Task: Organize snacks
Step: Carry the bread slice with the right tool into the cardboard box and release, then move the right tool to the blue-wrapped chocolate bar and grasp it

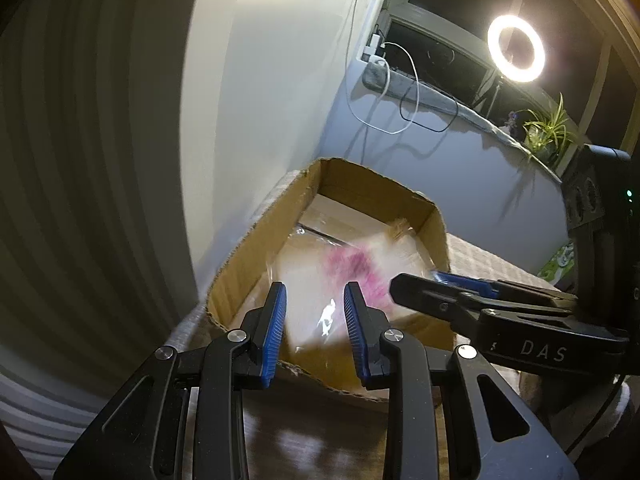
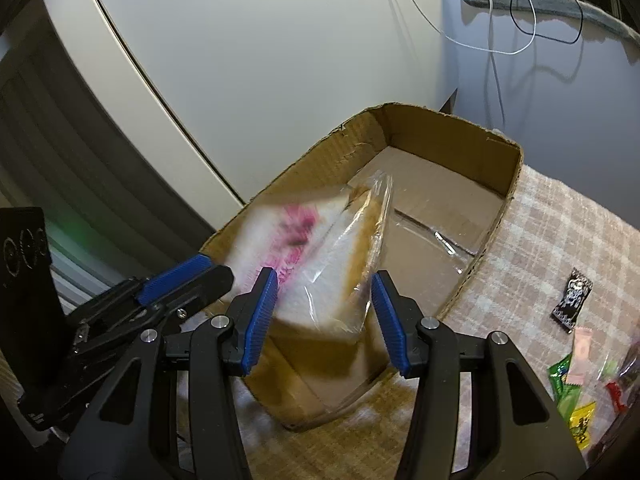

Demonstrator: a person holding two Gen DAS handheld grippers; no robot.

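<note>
Left wrist view: the left gripper (image 1: 314, 320) has its jaws apart, with nothing between them, just before the near rim of the cardboard box (image 1: 436, 220). A blurred bag of sliced bread (image 1: 340, 276) with pink print is inside the box, at its near end. The right gripper (image 1: 416, 284) reaches in from the right, over the box's right wall.

Right wrist view: the right gripper (image 2: 324, 312) also has its jaws apart, on either side of the bread bag (image 2: 332, 264) without clamping it. The box (image 2: 492, 240) sits on a checked cloth (image 2: 540, 248). Small snack packets (image 2: 572, 376) lie well apart from it near the cloth's right edge. The left gripper (image 2: 188, 276) shows at the left.
</note>
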